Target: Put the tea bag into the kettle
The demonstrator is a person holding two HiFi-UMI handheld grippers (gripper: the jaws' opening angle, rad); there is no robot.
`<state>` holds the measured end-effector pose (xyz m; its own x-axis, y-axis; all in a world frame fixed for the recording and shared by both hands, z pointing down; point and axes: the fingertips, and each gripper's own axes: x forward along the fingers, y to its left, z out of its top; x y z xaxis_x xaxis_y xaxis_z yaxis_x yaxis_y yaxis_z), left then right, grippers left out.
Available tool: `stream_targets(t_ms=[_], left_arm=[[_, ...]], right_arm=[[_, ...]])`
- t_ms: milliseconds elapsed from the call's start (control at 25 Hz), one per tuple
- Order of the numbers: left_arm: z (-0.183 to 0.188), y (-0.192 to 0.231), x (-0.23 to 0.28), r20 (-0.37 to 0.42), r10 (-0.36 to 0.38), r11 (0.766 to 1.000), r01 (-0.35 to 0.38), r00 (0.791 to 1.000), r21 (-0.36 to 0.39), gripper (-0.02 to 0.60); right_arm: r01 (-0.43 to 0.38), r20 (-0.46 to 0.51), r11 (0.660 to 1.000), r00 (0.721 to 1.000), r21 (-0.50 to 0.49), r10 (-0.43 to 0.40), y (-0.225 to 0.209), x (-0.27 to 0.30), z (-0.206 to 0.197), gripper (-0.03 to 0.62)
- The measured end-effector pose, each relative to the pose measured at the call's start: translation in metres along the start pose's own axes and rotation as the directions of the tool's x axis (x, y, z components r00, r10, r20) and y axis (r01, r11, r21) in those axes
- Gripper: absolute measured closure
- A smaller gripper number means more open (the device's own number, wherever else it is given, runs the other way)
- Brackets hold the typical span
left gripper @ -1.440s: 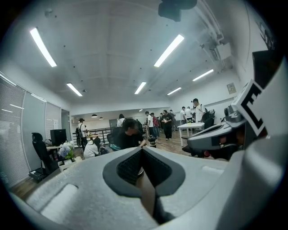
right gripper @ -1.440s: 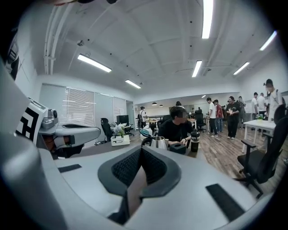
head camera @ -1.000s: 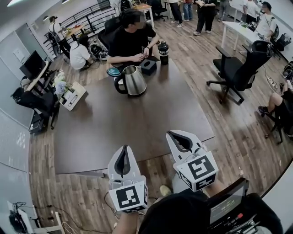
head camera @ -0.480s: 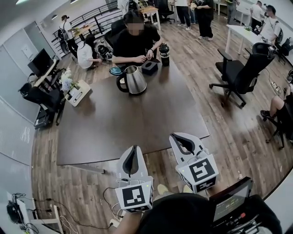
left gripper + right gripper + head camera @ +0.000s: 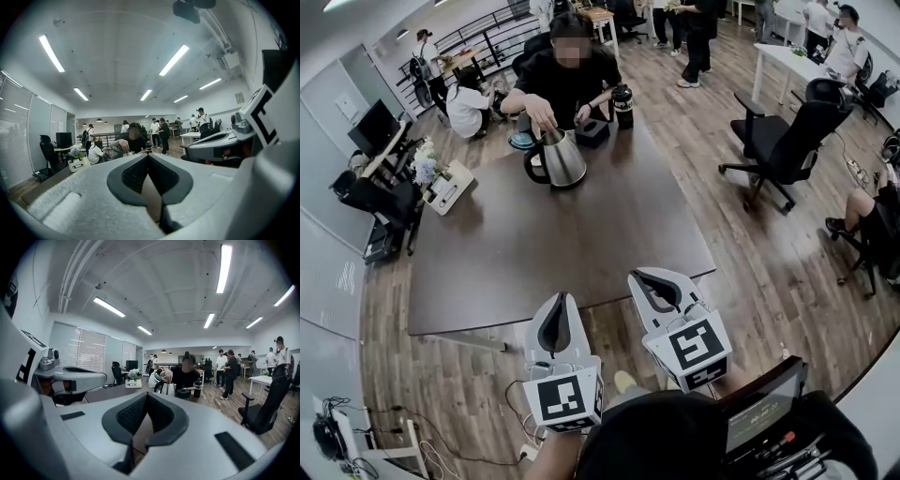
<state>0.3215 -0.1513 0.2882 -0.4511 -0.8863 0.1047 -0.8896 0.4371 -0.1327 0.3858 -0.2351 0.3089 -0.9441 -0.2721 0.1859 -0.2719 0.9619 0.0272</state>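
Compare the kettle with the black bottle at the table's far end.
The kettle is shiny metal and squat, with a dark side handle; the bottle is black all over and slim, with no handle showing. The seated person's hand reaches to the kettle's top, while the bottle stands off to one side, near a black box. Both stand upright on the brown table.

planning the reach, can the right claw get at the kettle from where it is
Probably not: the right claw hangs at the near edge of the table, the kettle stands at the far end under a seated person's hand. Nothing lies between.
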Motion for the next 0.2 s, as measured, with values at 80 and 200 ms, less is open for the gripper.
stream_targets(t_ms=[80, 200], left_arm=[[-0.0020, 0.0031, 0.0002, -0.002, 0.003, 1.000, -0.003, 1.000, -0.005, 0.575], [-0.0041, 0.0076, 0.0015, -0.004, 0.006, 1.000, -0.006, 1.000, -0.009, 0.575]], right_arm=[[-0.002, -0.001, 1.000, 1.000, 0.000, 0.002, 0.0010, 0.0023, 0.0001, 0.592], [-0.005, -0.001, 1.000, 1.000, -0.002, 0.005, 0.0025, 0.0064, 0.0010, 0.592]])
